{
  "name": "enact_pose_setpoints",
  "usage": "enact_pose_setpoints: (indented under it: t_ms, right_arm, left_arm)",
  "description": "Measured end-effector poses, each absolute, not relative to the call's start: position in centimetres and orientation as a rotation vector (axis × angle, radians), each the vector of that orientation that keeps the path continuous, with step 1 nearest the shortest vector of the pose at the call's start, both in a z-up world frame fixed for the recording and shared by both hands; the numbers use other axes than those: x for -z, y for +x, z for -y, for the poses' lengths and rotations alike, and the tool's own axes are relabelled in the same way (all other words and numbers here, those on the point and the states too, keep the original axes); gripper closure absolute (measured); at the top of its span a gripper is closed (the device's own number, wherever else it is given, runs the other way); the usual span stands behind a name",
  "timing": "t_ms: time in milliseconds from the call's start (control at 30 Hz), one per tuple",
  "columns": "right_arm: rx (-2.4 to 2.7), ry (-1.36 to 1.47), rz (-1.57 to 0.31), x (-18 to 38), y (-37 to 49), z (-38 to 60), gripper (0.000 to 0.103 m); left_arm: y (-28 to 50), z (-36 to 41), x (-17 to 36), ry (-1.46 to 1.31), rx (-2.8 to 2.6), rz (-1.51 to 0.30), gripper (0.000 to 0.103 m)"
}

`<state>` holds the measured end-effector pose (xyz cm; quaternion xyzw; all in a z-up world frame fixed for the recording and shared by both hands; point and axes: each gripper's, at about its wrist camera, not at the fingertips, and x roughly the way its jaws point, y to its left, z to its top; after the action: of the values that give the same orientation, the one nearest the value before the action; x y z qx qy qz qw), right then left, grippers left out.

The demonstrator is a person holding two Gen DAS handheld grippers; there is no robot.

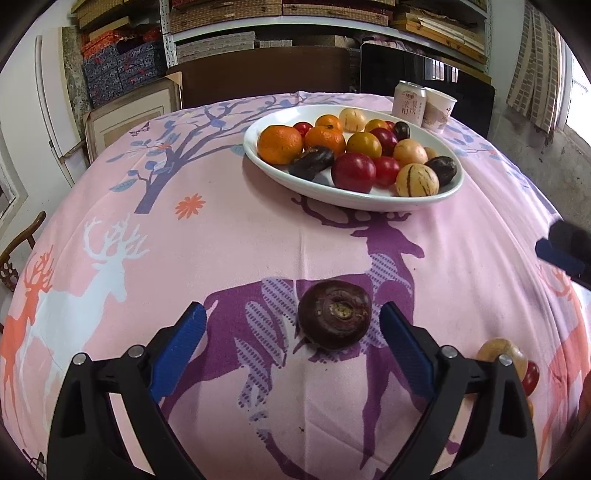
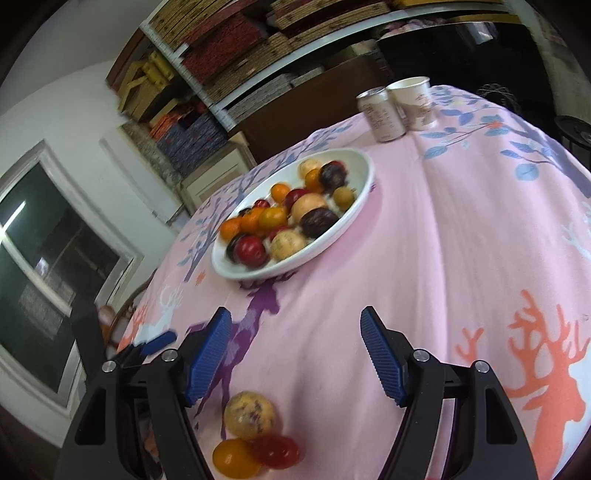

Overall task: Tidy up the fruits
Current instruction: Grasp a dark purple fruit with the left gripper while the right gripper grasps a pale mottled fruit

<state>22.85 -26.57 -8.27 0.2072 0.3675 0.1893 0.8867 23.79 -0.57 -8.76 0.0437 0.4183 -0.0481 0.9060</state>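
Dark purple fruit [image 1: 334,314] lay on the tablecloth [image 1: 229,236] between my left gripper's [image 1: 293,326] spread fingers — untouched (right gripper [image 2: 295,347] likewise gaped, holding nothing).

**Two wrist views, one shared dish**

The left wrist camera sat low over the pink deer-printed worktop [image 1: 221,236], level, facing the cluttered storage shelves [image 1: 280,22], close to a dark purple round fruit [image 1: 334,314]. The right wrist camera looked from further right, tilted so the shelves [image 2: 236,55] slanted, and its picture was blurred. Both views took in the white oval dish of mixed fruit [image 1: 369,199] [image 2: 295,267], the pale drink can [image 1: 409,99] [image 2: 382,114] and the paper cup [image 1: 439,109] [image 2: 415,101].
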Motion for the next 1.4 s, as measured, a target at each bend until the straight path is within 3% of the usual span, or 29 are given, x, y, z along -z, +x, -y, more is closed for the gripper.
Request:
enact_pose_setpoints:
  t_ms: [233,400,833,967,1100,1400]
  right_arm:
    - [-0.52,0.198,-0.818,9.2,19.6,21.6,0.031]
    - [-0.538,0.116,-0.849,9.7,19.2,20.0,0.05]
    - [-0.532,0.064,-0.892,10.6,19.5,19.1,0.052]
    - [-0.519,0.046,-0.896,10.7,19.6,18.8,0.059]
    - [-0.515,0.065,-0.897,10.8,19.8,19.1,0.063]
    - [-0.51,0.111,-0.888,10.6,19.9,19.8,0.063]
  left_arm:
    - [24.3,1.2,9.0,0.113,0.12,-0.878,0.019]
    - [24.3,1.4,9.0,0.116,0.121,-0.876,0.019]
    - [24.2,1.6,9.1,0.138,0.121,-0.874,0.019]
    - [24.2,1.7,9.2,0.145,0.123,-0.874,0.02]
    - [24.3,1.8,9.3,0.144,0.144,-0.884,0.041]
    - [24.0,2.3,9.2,0.158,0.163,-0.869,0.05]
